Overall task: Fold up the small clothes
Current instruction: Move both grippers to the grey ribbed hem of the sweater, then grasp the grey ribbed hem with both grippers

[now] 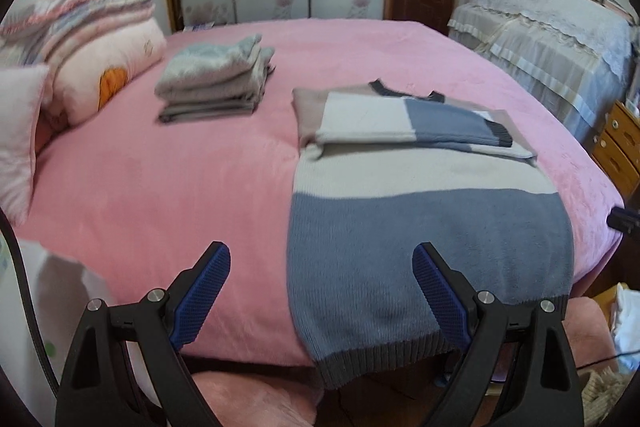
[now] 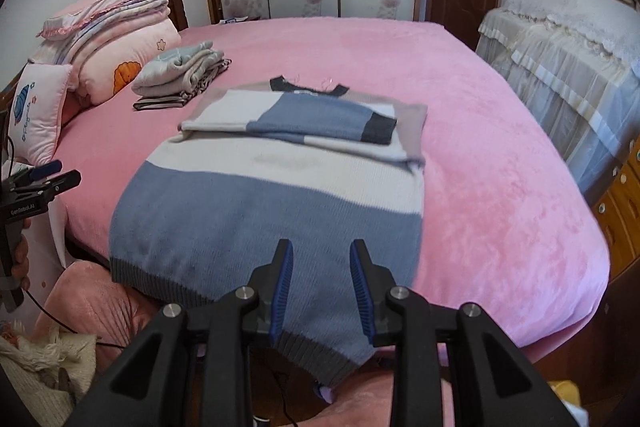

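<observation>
- Sweater, a blue, white and grey striped knit (image 2: 256, 211), is lying mid-frame on the pink bed (image 2: 500, 187), long way pointing away, hem hanging lower centre.
- Right gripper (image 2: 322, 263) is hovering half-open over the hem, nearer.
- Left gripper (image 1: 322, 267) is waiting wide open, holding nothing.

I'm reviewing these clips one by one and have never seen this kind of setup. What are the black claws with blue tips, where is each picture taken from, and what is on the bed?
There is no robot arm here. A person holds a two-finger clamp in each hand, and a wide-angle camera on each clamp looks forward along its fingers. One picture comes from the left gripper, whose jaws stand wide open and empty. The other comes from the right gripper, with jaws narrower but also open and holding nothing. Both hover at the near edge of a pink bed. On it lies a striped sweater, sleeves folded across its chest, hem hanging over the edge. Farther back sits a stack of folded clothes, beside pillows.
</observation>
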